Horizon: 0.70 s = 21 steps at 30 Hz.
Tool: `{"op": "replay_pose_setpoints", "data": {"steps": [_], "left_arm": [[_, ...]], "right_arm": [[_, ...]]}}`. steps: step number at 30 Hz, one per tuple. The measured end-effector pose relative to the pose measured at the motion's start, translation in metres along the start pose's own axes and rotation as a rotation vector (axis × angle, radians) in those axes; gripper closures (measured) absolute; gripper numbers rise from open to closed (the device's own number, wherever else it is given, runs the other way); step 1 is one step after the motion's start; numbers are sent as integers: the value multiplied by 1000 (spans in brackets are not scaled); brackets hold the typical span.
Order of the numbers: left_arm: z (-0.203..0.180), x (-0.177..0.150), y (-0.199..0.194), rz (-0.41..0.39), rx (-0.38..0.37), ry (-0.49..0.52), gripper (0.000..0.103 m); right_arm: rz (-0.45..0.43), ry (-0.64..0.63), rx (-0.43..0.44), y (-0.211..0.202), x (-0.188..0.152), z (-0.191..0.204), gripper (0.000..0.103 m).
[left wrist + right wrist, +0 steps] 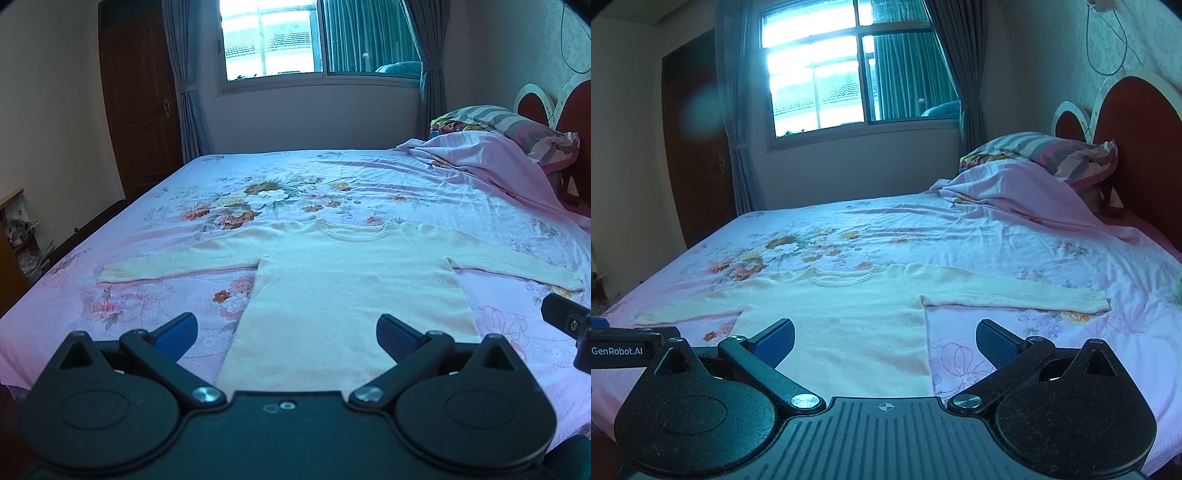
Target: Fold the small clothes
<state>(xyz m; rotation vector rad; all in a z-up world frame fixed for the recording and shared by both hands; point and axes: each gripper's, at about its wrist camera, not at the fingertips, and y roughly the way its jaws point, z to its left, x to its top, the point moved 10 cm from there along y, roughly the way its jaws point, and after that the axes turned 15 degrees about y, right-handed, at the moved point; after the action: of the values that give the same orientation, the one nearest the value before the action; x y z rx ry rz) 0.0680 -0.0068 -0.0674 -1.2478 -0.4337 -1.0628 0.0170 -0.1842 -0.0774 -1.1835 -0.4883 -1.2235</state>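
Note:
A small cream knitted sweater lies flat and face up on the bed, both sleeves spread sideways, neck toward the window. It also shows in the right wrist view. My left gripper is open and empty, hovering above the sweater's hem near the bed's front edge. My right gripper is open and empty, above the hem's right side and the sheet beside it. The right gripper's body shows at the edge of the left wrist view.
The bed has a pink floral sheet. A crumpled pink quilt and striped pillows lie at the red headboard on the right. A window, curtains and a brown door stand beyond the bed.

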Motion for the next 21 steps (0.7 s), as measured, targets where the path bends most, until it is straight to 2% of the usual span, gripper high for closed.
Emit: {"op": "replay_pose_setpoints", "data": {"steps": [7, 21], "left_arm": [[-1, 0, 7, 4, -3, -4, 1], [13, 0, 21, 27, 21, -31, 1]], "right_arm": [[2, 5, -11, 6, 0, 0, 0], [22, -24, 20, 24, -4, 16, 0]]}}
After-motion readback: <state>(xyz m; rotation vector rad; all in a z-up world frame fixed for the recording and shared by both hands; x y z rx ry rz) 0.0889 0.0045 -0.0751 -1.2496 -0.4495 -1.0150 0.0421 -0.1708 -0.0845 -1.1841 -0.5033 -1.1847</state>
